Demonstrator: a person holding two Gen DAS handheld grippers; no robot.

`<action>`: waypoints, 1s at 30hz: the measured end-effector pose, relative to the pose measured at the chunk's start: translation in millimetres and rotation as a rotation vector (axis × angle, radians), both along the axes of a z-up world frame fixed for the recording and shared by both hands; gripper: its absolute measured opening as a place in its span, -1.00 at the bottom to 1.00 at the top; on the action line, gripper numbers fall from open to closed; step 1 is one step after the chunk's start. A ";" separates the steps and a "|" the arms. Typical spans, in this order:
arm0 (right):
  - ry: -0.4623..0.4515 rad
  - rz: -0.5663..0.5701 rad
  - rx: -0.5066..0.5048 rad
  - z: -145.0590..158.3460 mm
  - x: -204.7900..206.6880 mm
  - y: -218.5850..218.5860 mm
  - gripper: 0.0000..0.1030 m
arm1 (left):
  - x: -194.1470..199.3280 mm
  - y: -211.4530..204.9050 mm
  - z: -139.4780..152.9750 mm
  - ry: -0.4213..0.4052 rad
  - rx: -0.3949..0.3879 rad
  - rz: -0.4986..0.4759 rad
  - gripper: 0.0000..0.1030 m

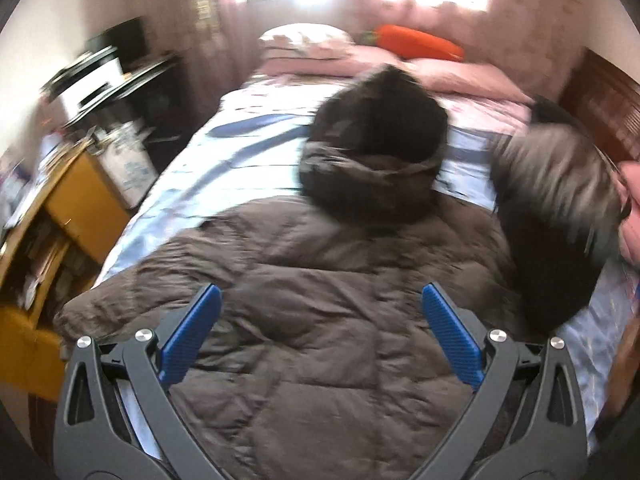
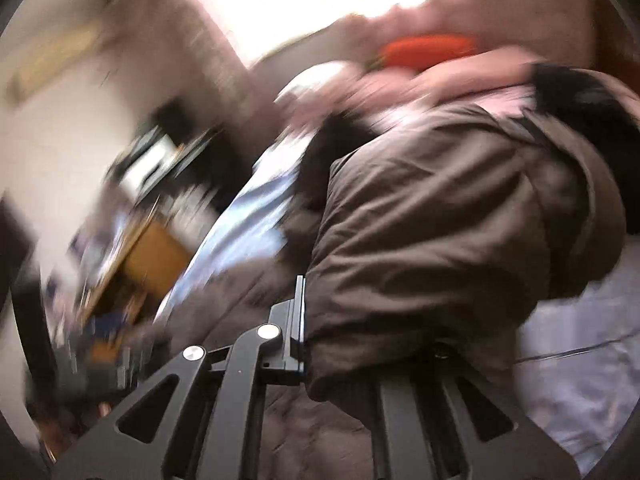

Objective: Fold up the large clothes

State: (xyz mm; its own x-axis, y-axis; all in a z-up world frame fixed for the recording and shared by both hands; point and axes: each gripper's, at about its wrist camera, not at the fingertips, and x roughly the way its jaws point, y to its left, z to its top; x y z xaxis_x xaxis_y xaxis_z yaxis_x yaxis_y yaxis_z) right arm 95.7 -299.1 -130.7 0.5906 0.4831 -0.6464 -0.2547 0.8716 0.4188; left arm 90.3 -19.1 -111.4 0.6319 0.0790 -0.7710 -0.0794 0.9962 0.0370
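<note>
Left claw [image 1: 320, 336] spread wide, empty, above brown puffer coat [image 1: 320, 300] on bed [image 1: 208, 160].
Right claw [image 2: 306, 332] clenched on coat's right sleeve [image 2: 420, 240], lifted off bed; fold barely begun, other sleeve and body left.

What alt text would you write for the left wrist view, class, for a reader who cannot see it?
A brown puffer coat lies spread on a bed, its dark furry hood toward the pillows. The left gripper hovers above it, jaws open and empty. At right, a blurred sleeve is lifted off the bed.
</note>
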 end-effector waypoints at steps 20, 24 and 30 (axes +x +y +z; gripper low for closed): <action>-0.092 -0.038 -0.414 -11.4 -43.6 58.0 0.86 | 44.1 4.1 -58.2 0.171 0.053 0.021 0.96; -0.059 -0.067 -0.439 -23.3 -46.0 41.5 0.86 | 63.2 -26.1 -108.2 0.238 0.180 -0.055 0.96; -0.004 -0.108 -0.485 -42.7 -43.8 17.9 0.86 | 52.5 -39.4 -155.9 0.364 0.240 -0.126 0.96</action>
